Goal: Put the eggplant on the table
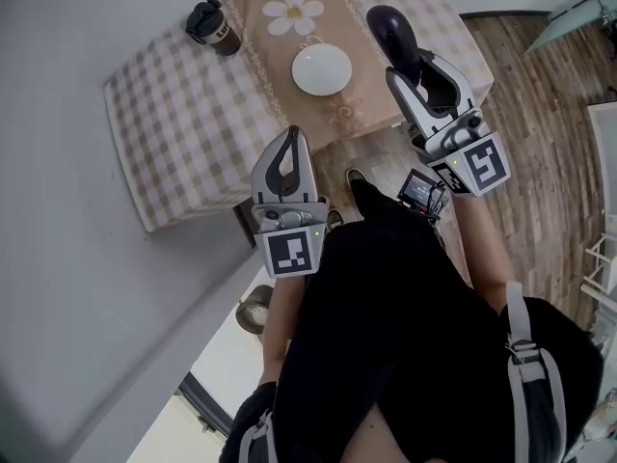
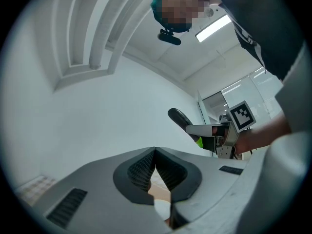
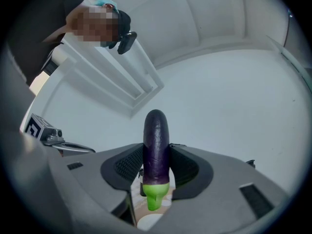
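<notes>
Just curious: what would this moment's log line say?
right gripper: shut on eggplant | left gripper: shut, empty | eggplant: not yet on table

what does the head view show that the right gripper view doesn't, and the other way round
Only the head view shows the dark cup, the wooden floor and the right gripper's marker cube. Only the right gripper view shows the green stem end of the eggplant, which pokes out below the jaws, and a white moulding overhead. Both show the eggplant clamped in the right gripper over the table, not set down, with the left gripper off to the side.
</notes>
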Available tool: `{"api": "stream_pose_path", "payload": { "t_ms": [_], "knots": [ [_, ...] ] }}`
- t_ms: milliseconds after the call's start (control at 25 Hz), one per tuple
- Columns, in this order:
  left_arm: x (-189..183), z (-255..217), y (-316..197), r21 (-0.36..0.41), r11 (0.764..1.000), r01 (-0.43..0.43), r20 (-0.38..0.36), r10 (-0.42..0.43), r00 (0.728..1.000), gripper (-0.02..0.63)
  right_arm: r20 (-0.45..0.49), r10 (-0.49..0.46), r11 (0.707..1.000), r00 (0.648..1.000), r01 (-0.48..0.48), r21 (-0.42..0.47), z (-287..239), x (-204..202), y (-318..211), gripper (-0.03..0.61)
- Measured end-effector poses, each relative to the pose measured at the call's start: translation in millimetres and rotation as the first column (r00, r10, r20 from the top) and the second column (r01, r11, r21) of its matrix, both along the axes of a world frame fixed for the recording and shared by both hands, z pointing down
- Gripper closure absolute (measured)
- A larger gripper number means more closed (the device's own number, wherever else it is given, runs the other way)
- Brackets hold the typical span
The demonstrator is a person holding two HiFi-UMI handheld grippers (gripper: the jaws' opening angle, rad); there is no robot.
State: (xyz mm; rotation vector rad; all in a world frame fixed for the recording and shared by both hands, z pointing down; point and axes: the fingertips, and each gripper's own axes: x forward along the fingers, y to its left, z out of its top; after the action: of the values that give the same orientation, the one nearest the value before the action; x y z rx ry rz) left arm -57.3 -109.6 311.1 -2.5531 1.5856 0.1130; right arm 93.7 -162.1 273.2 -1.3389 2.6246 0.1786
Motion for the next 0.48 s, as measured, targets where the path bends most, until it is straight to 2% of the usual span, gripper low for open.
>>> {"api": "stream_pose_path", "payload": {
  "t_ms": [120,280,480],
  "knots": [
    [-1,1,-15,-0.017,0.999,0.028,-0.001,-0.028,1.0,0.604,0.023,-0.035,0.999,0.999,0.035,-0.013,-1,-4,-24,0.403],
    [-5,7,-28,-0.05,0.996,0.069,0.015,-0.068,0.998,0.604,-0.016,-0.05,0.998,0.999,0.049,-0.046,14,-7,-55,0.403],
    [-13,15,-32,-0.05,0.993,0.103,0.019,-0.102,0.995,0.604,-0.046,-0.072,0.996,0.996,0.069,-0.062,33,-19,-74,0.403]
  ]
}}
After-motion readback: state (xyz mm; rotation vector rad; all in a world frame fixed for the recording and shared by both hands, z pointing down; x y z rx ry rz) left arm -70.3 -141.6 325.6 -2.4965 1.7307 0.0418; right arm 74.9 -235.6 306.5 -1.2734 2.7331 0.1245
